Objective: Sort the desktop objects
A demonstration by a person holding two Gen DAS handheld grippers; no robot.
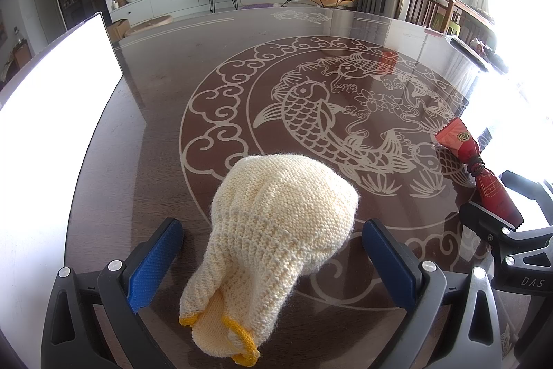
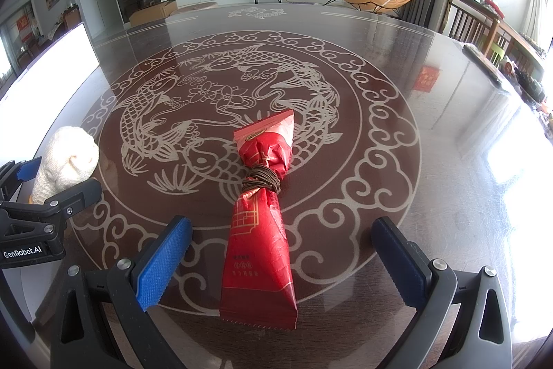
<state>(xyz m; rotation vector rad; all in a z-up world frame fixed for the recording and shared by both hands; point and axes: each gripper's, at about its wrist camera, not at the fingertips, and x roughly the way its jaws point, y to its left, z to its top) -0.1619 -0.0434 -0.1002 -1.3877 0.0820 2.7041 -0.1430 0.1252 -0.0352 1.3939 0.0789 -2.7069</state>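
A cream knitted pouch [image 1: 276,230] with a yellow-edged mouth lies on the dark round table between the wide-apart blue pads of my left gripper [image 1: 273,260], which is open and not touching it. The pouch [image 2: 67,158] also shows at the left of the right wrist view. A red paper packet [image 2: 261,223] tied at its waist with brown cord lies between the fingers of my right gripper [image 2: 281,260], also open, pads clear of the paper. The packet [image 1: 478,168] appears at the right edge of the left wrist view.
The glossy table [image 2: 432,144] carries a pale carp-and-cloud pattern. A bright white panel [image 1: 52,113] stands at the table's left edge. The other gripper's black body [image 2: 38,223] sits low left. Chairs and a wooden bench stand beyond the far rim.
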